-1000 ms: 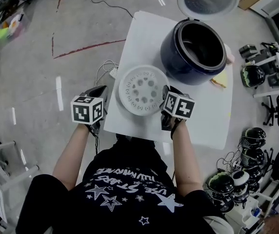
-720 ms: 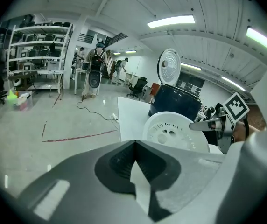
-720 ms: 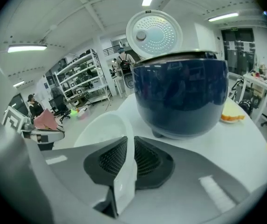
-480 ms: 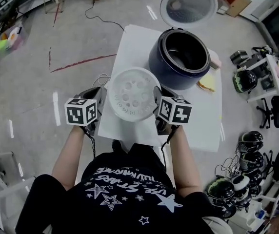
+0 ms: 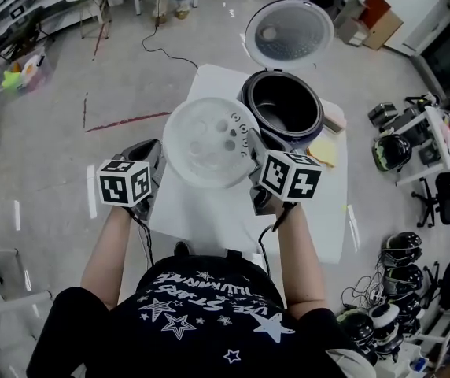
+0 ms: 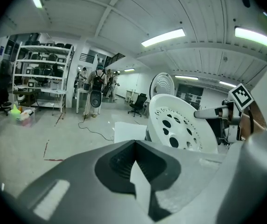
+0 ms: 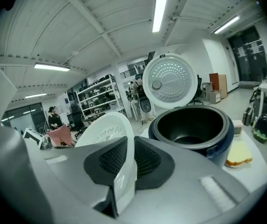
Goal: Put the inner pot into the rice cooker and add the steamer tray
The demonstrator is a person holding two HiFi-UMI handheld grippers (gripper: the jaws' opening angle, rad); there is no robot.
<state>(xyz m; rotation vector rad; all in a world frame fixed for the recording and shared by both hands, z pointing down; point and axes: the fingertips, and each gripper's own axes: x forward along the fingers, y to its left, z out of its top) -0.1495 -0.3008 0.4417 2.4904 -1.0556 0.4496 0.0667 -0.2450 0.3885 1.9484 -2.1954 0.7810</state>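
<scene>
The left gripper [image 5: 156,164] and right gripper [image 5: 253,161] each pinch the tray [image 5: 204,142] rim, near the cooker [image 5: 318,121]. Thin edge grips may slip, dropping it askew.

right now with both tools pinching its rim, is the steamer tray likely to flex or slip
The steamer tray looks like thin moulded plastic, so probably light and fairly stiff. The left tool and right tool clamp only its thin rim, so it may pivot or slip.
</scene>
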